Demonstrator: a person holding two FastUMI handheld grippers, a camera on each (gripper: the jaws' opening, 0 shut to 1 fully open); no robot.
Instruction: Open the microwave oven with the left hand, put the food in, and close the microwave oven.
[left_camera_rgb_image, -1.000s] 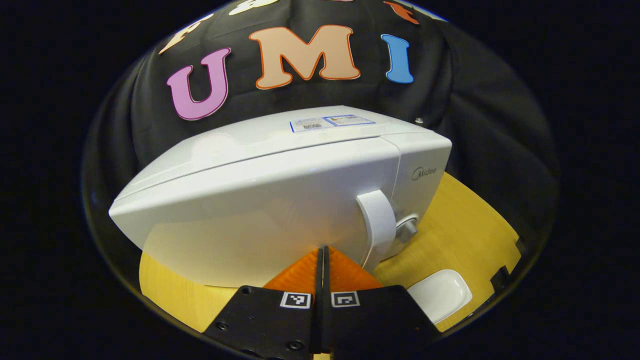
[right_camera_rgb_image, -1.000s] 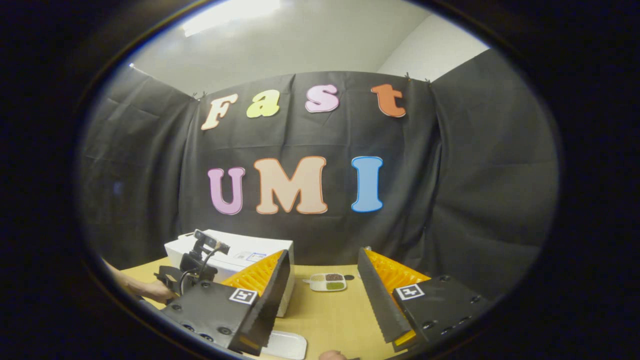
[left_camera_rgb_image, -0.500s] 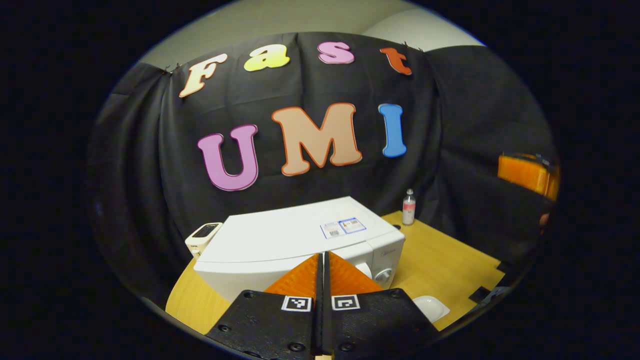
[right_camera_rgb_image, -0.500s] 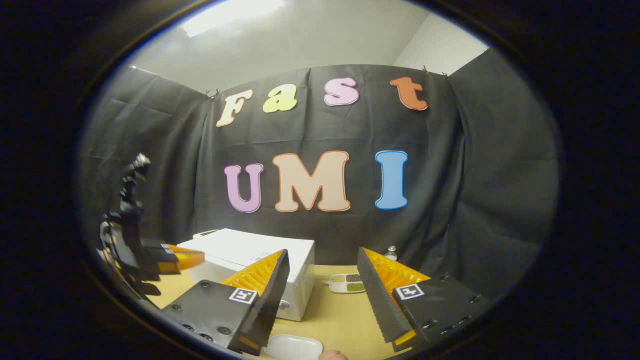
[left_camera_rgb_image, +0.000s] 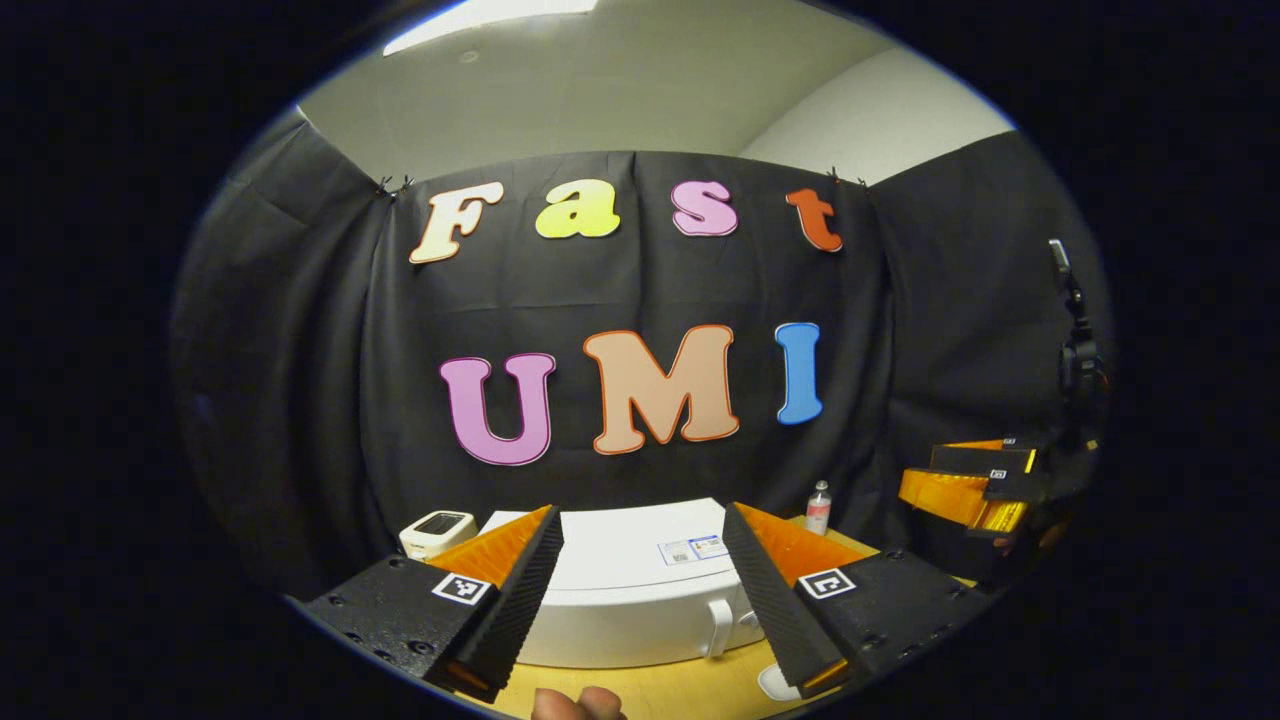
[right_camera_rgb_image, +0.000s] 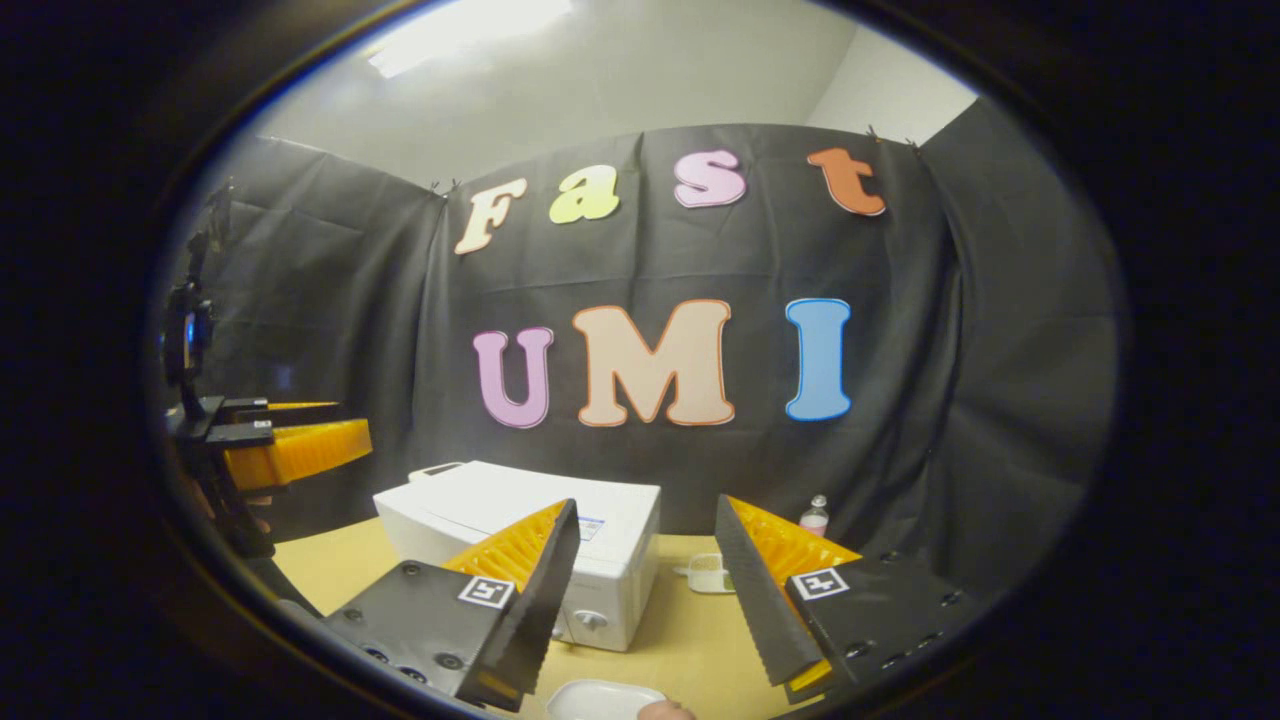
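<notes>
I log the microwave oven (left_camera_rgb_image: 620, 590) ahead of my left gripper (left_camera_rgb_image: 640, 600) as plain white; table (right_camera_rgb_image: 690, 640) yellow-tan wood; small dish (right_camera_rgb_image: 605, 700) below my right gripper (right_camera_rgb_image: 640, 590) white; bottle (left_camera_rgb_image: 818, 508) clear with pink label.

In the right gripper view the microwave (right_camera_rgb_image: 530, 520) stands on the table (right_camera_rgb_image: 690, 640). A bottle (right_camera_rgb_image: 815, 515) is at its three o'clock, a dish (right_camera_rgb_image: 605, 698) at its six o'clock.

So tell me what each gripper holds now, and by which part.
Nothing is held. The left gripper and the right gripper are both open, with only air between the fingers, back from the microwave.
</notes>
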